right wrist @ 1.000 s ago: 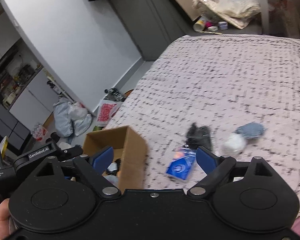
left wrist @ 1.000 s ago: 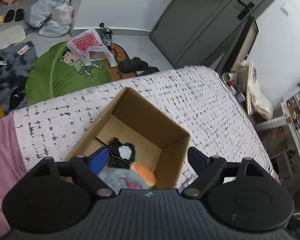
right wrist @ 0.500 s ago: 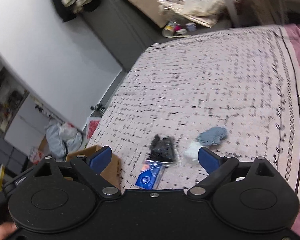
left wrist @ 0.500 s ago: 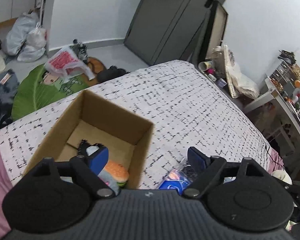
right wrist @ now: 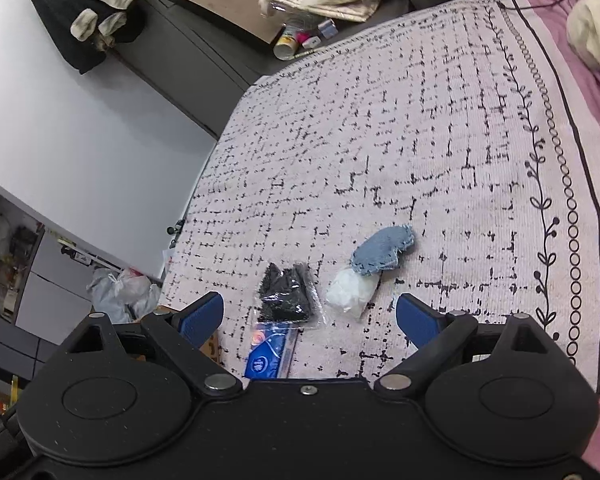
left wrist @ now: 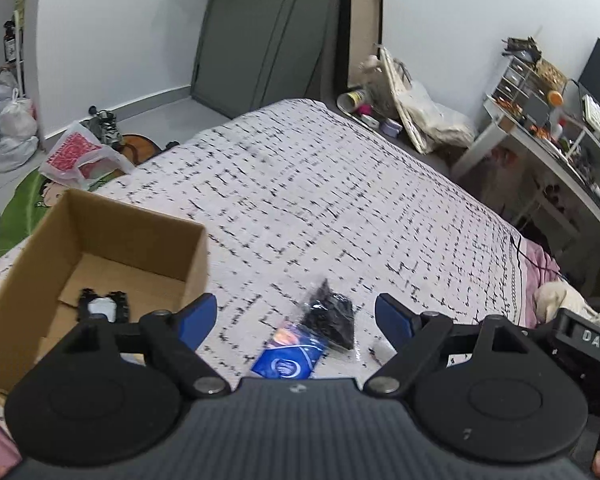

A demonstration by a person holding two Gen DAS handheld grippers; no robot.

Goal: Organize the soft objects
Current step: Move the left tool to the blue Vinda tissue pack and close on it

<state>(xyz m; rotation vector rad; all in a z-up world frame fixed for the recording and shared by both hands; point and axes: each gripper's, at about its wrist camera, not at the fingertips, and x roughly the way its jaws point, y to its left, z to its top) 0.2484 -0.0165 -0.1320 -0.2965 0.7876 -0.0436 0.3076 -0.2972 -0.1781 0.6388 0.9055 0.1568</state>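
A cardboard box (left wrist: 100, 256) sits on the bed (left wrist: 340, 200), whose cover is pale with black dashes. Inside the box lies a black-and-white soft toy (left wrist: 103, 306). Just to the right of the box, on the cover, a blue packet (left wrist: 288, 360) touches a clear bag of black fabric (left wrist: 332, 316). Further right of the box, beyond the black bag, a white pouch (right wrist: 350, 290) rests against a blue cloth piece (right wrist: 382, 254). The left gripper (left wrist: 296, 316) hangs above the blue packet, jaws spread wide and holding nothing. The right gripper (right wrist: 310, 314) hangs over the bags, jaws equally wide apart and empty.
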